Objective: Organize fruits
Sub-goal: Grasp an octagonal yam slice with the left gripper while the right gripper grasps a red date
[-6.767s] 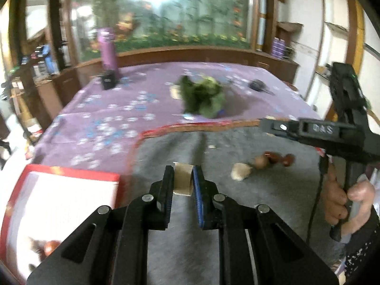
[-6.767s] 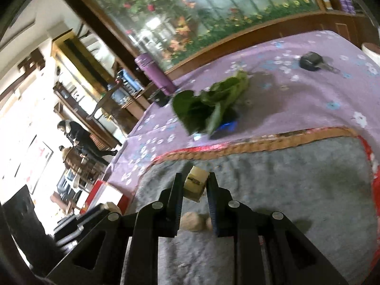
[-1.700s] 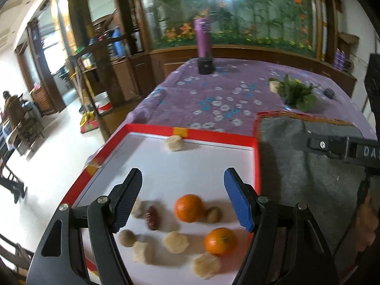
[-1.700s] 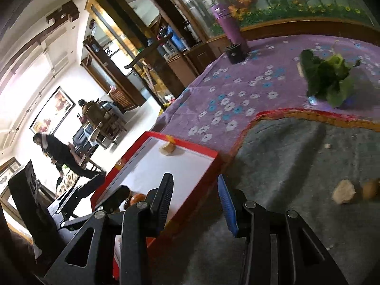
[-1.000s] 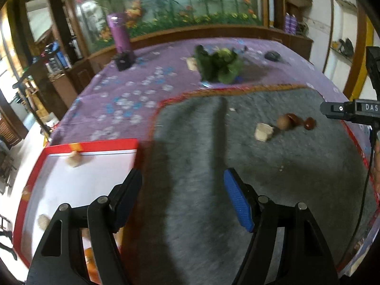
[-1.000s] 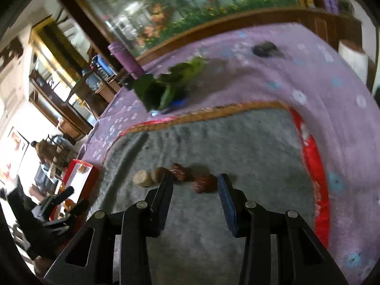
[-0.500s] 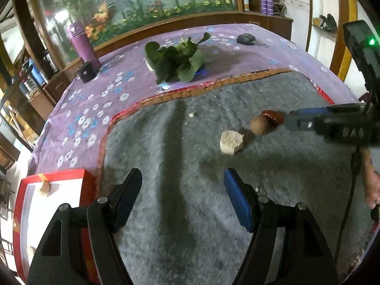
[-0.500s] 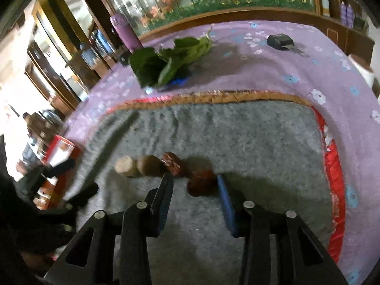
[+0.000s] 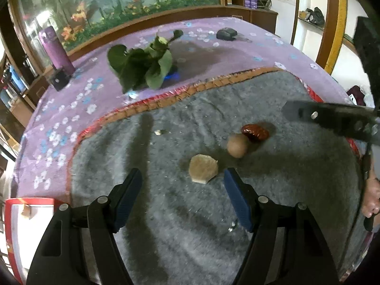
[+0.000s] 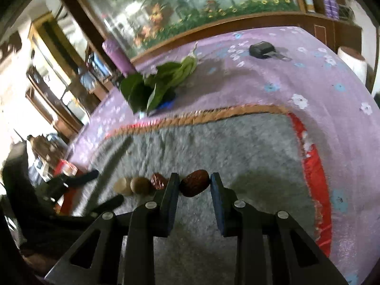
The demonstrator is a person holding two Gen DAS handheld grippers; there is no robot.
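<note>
1. At the far left of the left wrist view, the red-rimmed white tray [image 9: 9, 225] lies at the table's near edge, with a pale chunk [image 9: 27, 211] inside it.
2. The left tongs [image 9: 182, 194] stand wide open with nothing between the pads, low over the gray felt mat [image 9: 166, 213].
3. Just beyond them lies a pale, flat-cut fruit piece [image 9: 203, 168], nearer the right blue pad [image 9: 236, 201] than the left one, and touched by neither.
4. To its right sit a round tan fruit [image 9: 238, 145] and a red date [image 9: 255, 131], touching each other.
5. In the right wrist view these three form a row on the mat's left.
6. The right tongs [image 10: 192, 184] are closing on a second red date [image 10: 194, 182], which sits between the pads with both pressing on it.
7. Farther off, on the purple flowered tablecloth [image 9: 71, 109], lie a bunch of green leaves [image 9: 142, 64], a purple bottle [image 9: 55, 51] at far left and a black key fob [image 9: 226, 33] at far right.
8. A person's hand [image 9: 371, 197] shows at the right edge of the left wrist view.
</note>
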